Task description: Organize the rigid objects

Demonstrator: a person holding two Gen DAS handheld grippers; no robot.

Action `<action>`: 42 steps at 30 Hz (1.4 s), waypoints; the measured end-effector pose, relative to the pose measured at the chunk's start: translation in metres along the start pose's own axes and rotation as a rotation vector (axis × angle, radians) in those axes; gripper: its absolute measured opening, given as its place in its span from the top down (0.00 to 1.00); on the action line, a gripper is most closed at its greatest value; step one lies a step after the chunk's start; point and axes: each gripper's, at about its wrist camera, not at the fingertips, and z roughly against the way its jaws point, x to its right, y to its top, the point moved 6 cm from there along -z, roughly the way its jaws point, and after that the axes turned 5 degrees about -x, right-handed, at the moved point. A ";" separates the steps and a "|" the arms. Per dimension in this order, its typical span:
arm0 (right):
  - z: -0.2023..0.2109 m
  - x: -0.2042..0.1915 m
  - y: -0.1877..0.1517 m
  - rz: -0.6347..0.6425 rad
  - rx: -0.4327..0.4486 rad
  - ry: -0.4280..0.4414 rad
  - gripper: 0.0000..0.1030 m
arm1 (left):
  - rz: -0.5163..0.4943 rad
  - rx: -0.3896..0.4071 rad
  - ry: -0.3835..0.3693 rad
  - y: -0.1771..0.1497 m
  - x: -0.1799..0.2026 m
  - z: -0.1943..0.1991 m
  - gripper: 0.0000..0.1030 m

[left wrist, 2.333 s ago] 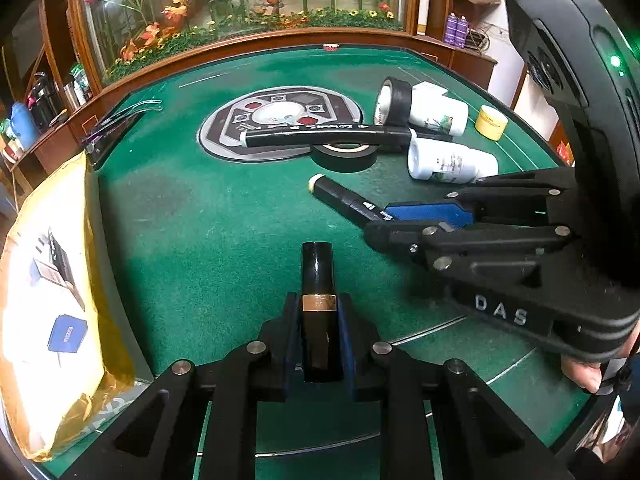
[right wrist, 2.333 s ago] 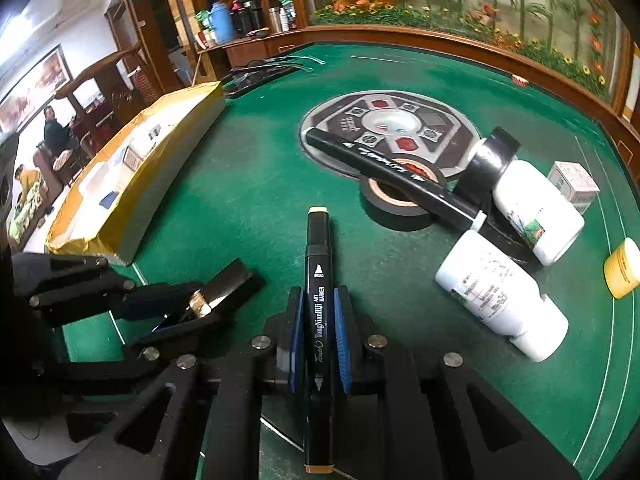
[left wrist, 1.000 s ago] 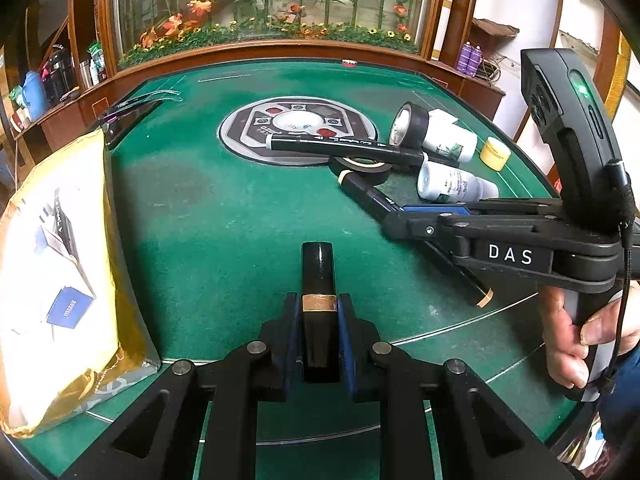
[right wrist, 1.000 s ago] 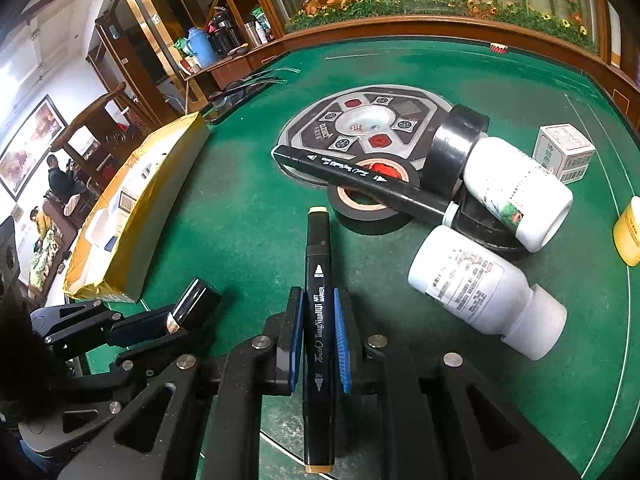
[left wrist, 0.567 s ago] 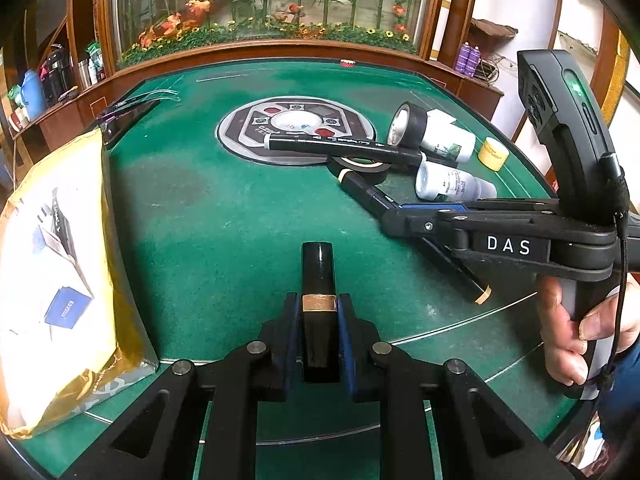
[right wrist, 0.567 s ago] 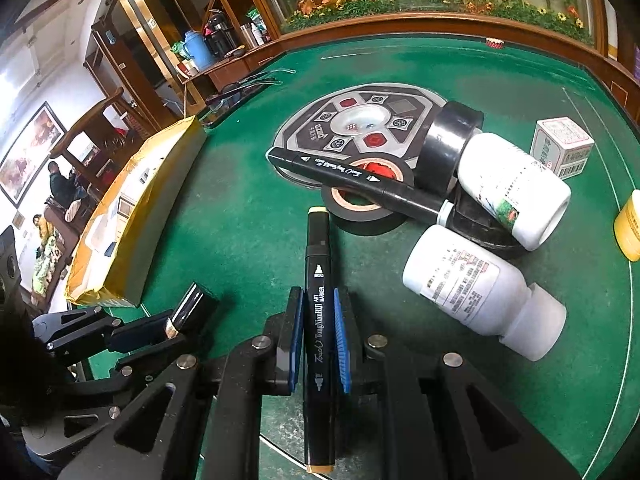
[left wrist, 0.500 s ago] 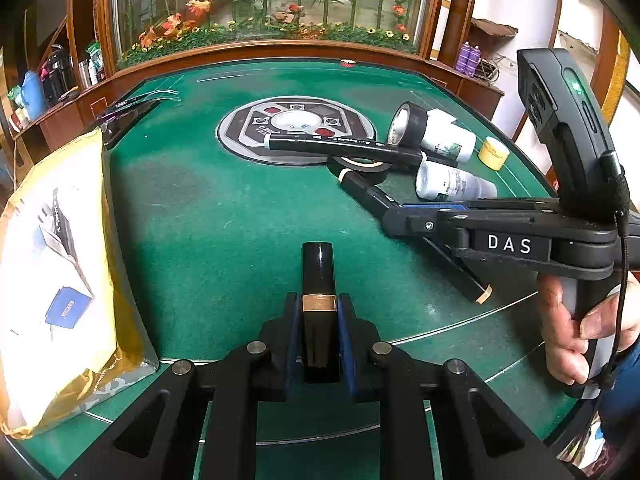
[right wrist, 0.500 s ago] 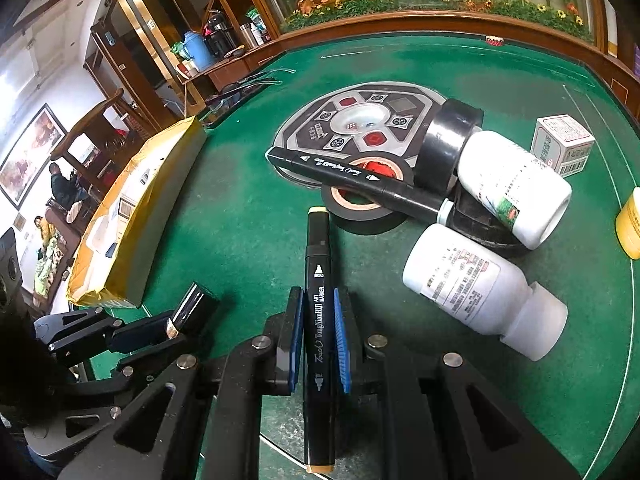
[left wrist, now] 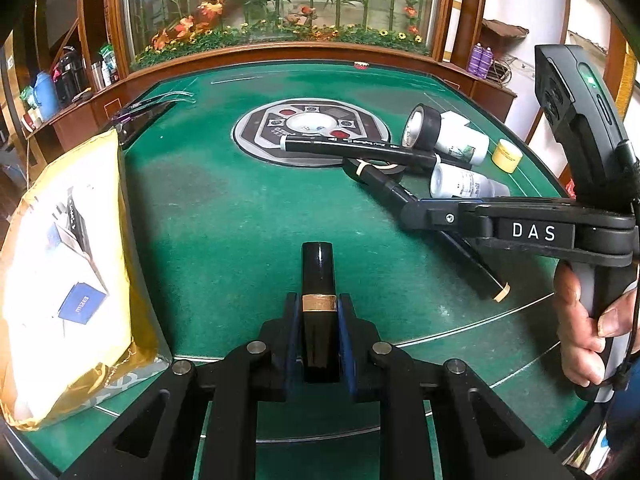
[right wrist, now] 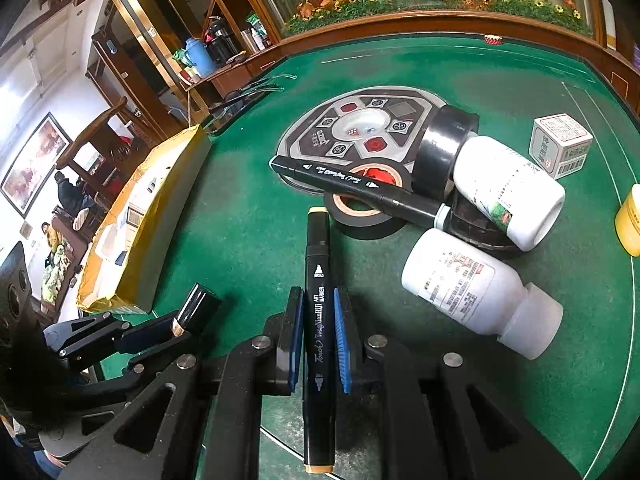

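My left gripper [left wrist: 318, 312] is shut on a black lipstick tube [left wrist: 318, 276] with a gold band, held above the green table's near side. My right gripper [right wrist: 317, 320] is shut on a black art marker [right wrist: 318, 280] with beige end caps, held low over the felt. In the left wrist view the right gripper [left wrist: 416, 214] and its marker [left wrist: 384, 184] are at the right. In the right wrist view the left gripper [right wrist: 176, 328] and lipstick tube [right wrist: 198, 306] are at lower left. A second black marker [right wrist: 356, 186] lies across a flat black tape roll [right wrist: 362, 216].
Two white bottles [right wrist: 472, 288] [right wrist: 508, 190], an upright tape roll [right wrist: 444, 148], a small white box [right wrist: 560, 146] and a yellow jar [right wrist: 630, 220] cluster at the right. A yellow padded envelope [left wrist: 60, 264] lies at the left. A round control panel [left wrist: 312, 128] sits mid-table.
Over the last second almost nothing has moved. Since 2.3 s ago the right gripper has drawn back from the left one, marker still held.
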 end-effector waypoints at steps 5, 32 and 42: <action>-0.002 0.000 0.001 -0.008 -0.003 0.007 0.86 | 0.007 -0.004 -0.004 0.001 -0.001 -0.001 0.82; -0.009 -0.006 0.002 -0.024 -0.011 0.096 0.86 | 0.006 0.033 -0.090 0.003 0.004 0.006 0.82; 0.003 -0.007 0.004 -0.038 0.030 0.105 0.86 | 0.035 0.078 -0.106 0.005 -0.003 0.022 0.82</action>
